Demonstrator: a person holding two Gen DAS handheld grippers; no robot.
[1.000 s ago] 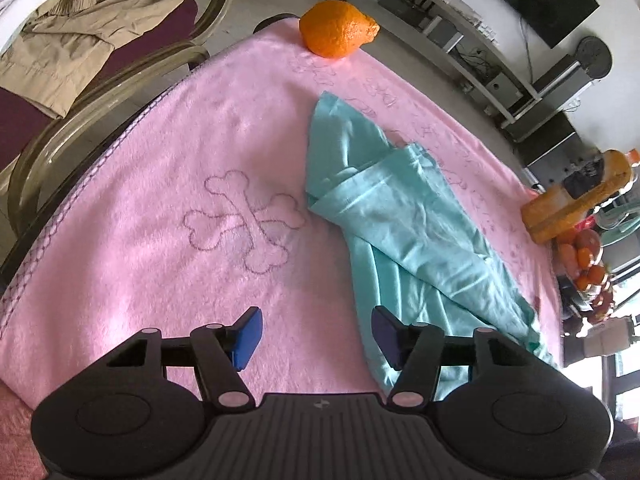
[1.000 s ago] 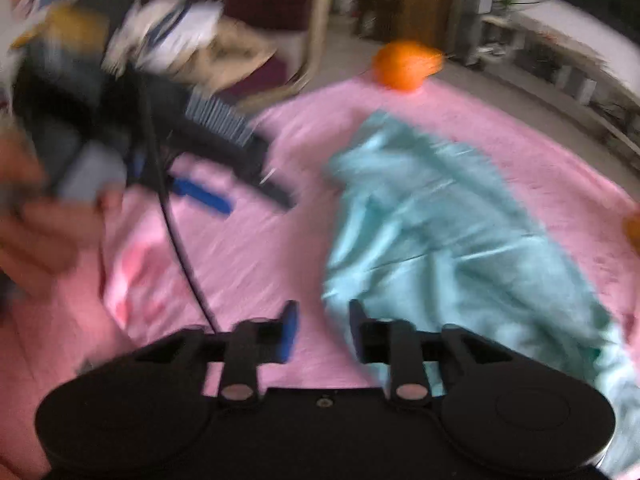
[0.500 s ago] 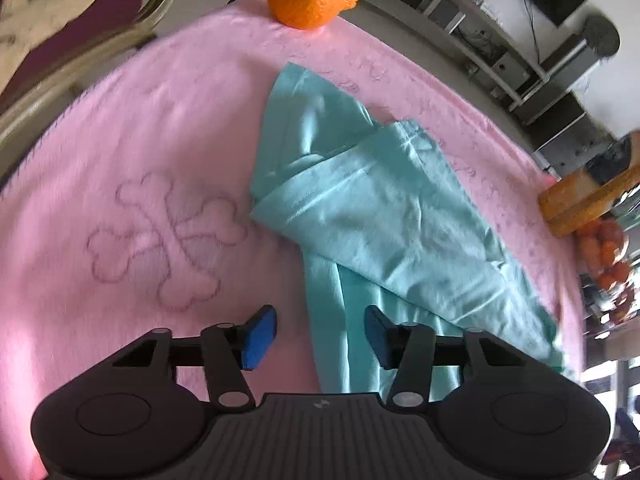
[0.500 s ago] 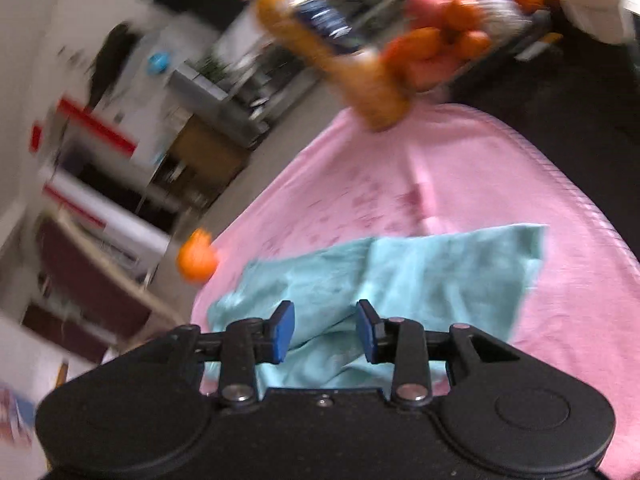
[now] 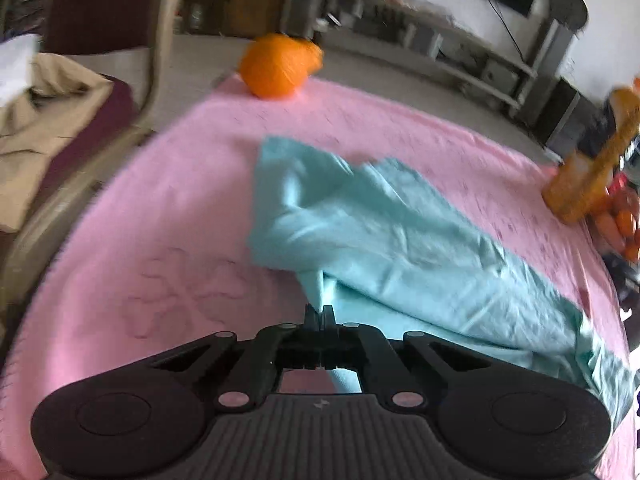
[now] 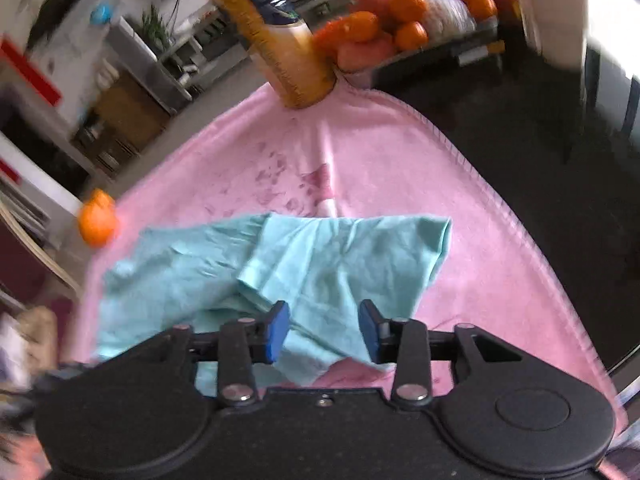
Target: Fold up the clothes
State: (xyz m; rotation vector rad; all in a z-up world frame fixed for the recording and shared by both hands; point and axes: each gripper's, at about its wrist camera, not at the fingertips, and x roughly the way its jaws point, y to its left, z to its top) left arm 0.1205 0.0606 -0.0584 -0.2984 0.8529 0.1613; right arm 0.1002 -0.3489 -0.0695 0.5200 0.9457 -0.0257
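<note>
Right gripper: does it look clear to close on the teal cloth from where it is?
Probably yes. The right gripper has its jaws opening right over the teal cloth's near edge, with nothing between them and the fabric. The left gripper already pinches another edge.

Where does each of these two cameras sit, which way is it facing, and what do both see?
Left wrist: rides the left gripper, looking down across the pink towel toward the chair; its jaws are shut on an edge of the crumpled teal cloth garment.
Right wrist: rides the right gripper, facing the tall orange juice bottle and piled fruit; its jaws are opening, poised at the garment's near edge.
Shared: the garment, towel, bottle and the loose orange fruit.
</note>
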